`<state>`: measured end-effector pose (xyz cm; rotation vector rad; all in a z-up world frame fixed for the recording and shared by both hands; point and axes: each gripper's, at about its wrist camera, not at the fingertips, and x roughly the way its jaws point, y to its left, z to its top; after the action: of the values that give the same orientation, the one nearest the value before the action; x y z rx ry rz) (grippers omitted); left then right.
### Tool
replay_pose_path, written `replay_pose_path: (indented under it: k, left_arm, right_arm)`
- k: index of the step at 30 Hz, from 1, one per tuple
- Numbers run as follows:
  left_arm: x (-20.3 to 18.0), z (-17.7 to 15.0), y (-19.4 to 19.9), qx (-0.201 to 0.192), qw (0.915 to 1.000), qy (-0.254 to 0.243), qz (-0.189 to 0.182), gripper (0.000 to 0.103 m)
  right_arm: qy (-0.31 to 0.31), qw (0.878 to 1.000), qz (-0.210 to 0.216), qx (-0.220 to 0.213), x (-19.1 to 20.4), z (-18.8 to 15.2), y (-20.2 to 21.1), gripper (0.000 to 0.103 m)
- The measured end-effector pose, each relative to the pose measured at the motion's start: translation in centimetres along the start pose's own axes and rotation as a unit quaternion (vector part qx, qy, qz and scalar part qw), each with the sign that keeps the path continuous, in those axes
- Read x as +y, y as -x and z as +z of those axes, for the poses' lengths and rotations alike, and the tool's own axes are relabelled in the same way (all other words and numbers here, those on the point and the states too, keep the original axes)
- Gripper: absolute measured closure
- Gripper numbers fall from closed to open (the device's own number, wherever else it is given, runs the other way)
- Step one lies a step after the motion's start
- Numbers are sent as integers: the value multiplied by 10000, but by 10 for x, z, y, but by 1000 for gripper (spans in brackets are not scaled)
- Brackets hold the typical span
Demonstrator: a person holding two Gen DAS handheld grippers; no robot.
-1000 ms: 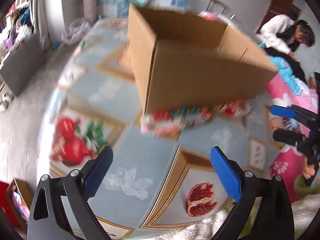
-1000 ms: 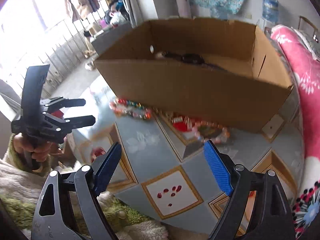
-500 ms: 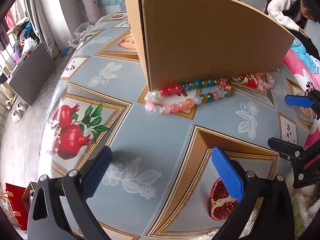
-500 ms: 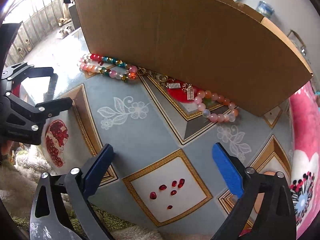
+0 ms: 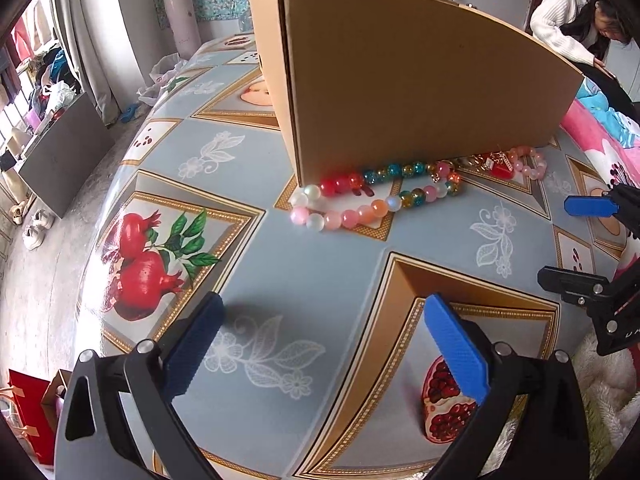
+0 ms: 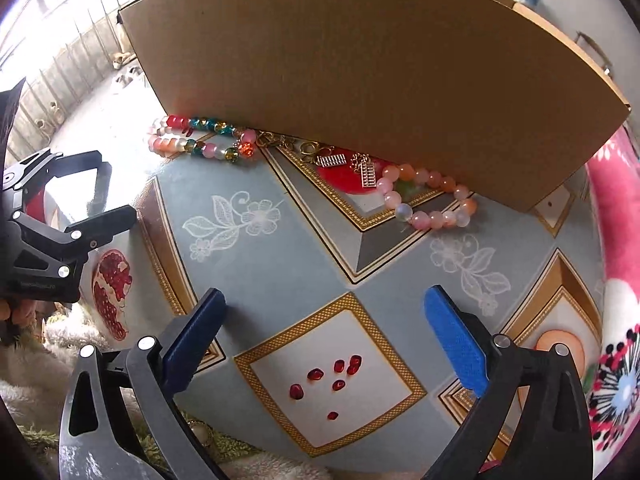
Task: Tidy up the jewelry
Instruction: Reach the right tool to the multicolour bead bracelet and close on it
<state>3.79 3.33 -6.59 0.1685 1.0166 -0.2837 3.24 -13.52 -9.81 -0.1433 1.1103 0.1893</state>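
Both black hand-held grippers angled down over the blue-grey tablecloth with gold-framed pomegranate prints [image 5: 328,264]. Left gripper [image 5: 320,336] spread wide, blue pads clamping nothing. Right gripper [image 6: 324,328] likewise gaping, nothing between its fingers. Straight ahead at twelve o'clock in both views, a tall brown cardboard box [image 5: 420,76]. Along the foot of its near wall, the jewelry: a multicoloured glass-bead bracelet [image 5: 372,196] toward eleven o'clock in the right view, a gold chain with small abacus charms [image 6: 340,158] beside it, then a pink and peach bead bracelet [image 6: 428,196] toward one o'clock. All lying loose on the cloth, well apart from either gripper.
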Motion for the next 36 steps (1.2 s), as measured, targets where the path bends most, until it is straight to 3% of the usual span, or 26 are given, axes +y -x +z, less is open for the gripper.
replay_pose_path:
  k: [3,7,10,12,15,21,30,36]
  left_arm:
    - [0,2,0,47,10000,9,2,4]
    - [1,2,1,43,10000,2,11,4]
    - [3,2,1,-12,10000,24,30,4]
    - [8,2,4,-66,9998,135,115,5]
    - [23,7,17,-403,9983,413,22,7]
    - [43,27,19,-641,9942,806,-304,25]
    - [33,44,-6,-473,9976,453,-219,56]
    - [25,43,-12,-406,9983,346,-220,65]
  right_arm:
    - [-50,9992,143,-373,1,4,17,8]
    - [-171,9921,745,-996,4,13,42,8]
    - [-416,9864,1132,-1120,3,24,43,9]
    - [-623,9824,1362,-1116,2,33,37,20]
    - [-867,9775,1572,-1110,-6,42,27,29]
    - [-1062,9780,1585,-843,5,56,-5,45]
    - [-1151,9808,1456,-605,5,59,-16,65]
    - [-1126,9824,1399,-517,9,67,-23,77]
